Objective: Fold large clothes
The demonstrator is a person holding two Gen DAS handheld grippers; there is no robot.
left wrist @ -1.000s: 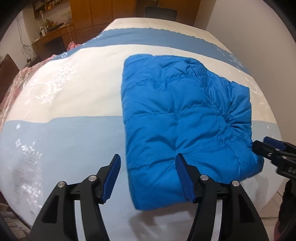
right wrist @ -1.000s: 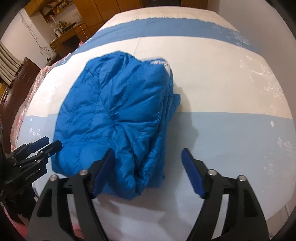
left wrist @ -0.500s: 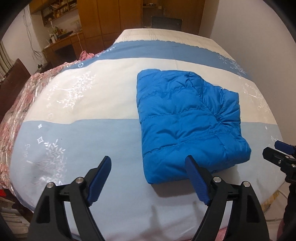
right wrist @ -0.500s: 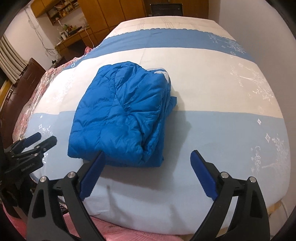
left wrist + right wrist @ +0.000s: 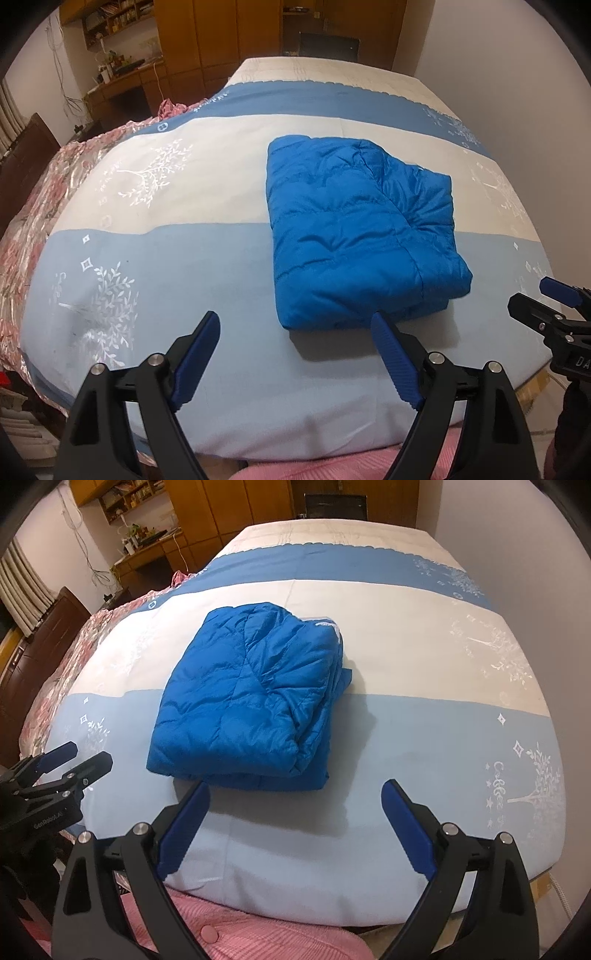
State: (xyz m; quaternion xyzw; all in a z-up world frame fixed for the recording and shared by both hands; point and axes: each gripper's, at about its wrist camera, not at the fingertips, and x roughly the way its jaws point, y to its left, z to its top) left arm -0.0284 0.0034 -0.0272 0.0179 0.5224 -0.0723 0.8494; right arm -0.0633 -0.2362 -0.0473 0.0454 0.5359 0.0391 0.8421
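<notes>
A bright blue quilted puffer jacket (image 5: 354, 236) lies folded into a thick, roughly rectangular bundle on a bed covered by a quilt banded in cream, light blue and darker blue with white leaf prints (image 5: 184, 266). The bundle straddles the line where the cream band meets the light blue one.

The left gripper (image 5: 291, 328), black-framed with ribbed blue pads, has its jaws spread wide and holds nothing. The folded jacket sits ahead of its jaws and off to their right; the near left corner of the bundle lies just beyond the gap, and the tip of the right-hand finger overlaps the jacket's near edge in the left wrist view, though whether it touches the fabric cannot be told. To the far right of these jaws the other tool's tips come into view at the bed's edge.

The right gripper (image 5: 295, 797), of the same black and blue make, is likewise wide open and empty. In its view the jacket (image 5: 251, 705) lies ahead of the jaws and shifted to their left, its stacked layers showing along the bundle's right side. The left finger's tip points at the near edge of the bundle, apparently just short of it. The left tool's tips appear at the far left.

A pink ribbed garment (image 5: 236, 930) fills the foreground beneath the jaws. Wooden cabinets (image 5: 229, 506) stand beyond the bed's far end.
</notes>
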